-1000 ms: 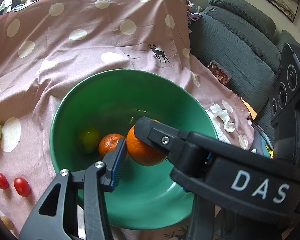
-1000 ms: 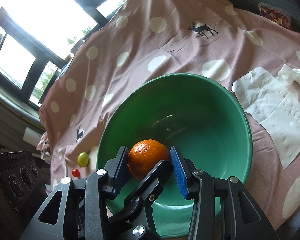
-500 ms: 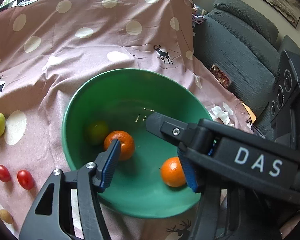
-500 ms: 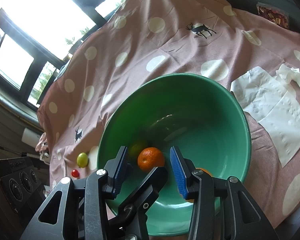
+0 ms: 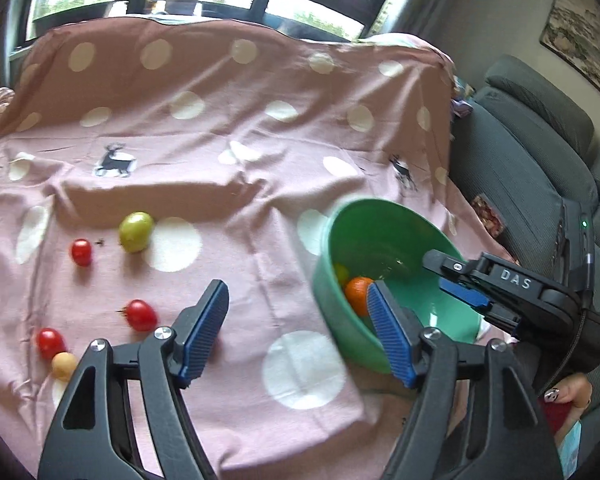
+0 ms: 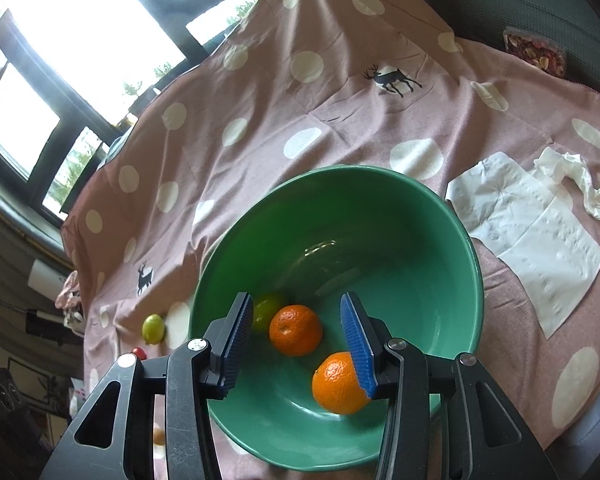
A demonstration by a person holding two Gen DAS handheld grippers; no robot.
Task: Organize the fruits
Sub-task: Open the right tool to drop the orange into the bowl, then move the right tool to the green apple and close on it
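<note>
Both claws were held open and empty. Two oranges (image 6: 296,330) and a green fruit (image 6: 266,310) lay in the green bowl (image 6: 440,240) beneath the right claw (image 6: 296,344); cherry tomatoes (image 5: 140,315) were scattered left of the left claw (image 5: 296,332).

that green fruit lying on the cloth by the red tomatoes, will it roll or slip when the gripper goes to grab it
The green fruit looks smooth and egg-shaped, so it would probably roll if nudged off-centre. The wrinkled pink cloth under it is soft, which may damp that somewhat. Its glossy skin could slip, though the ribbed blue pads of the open left gripper should help.
</note>
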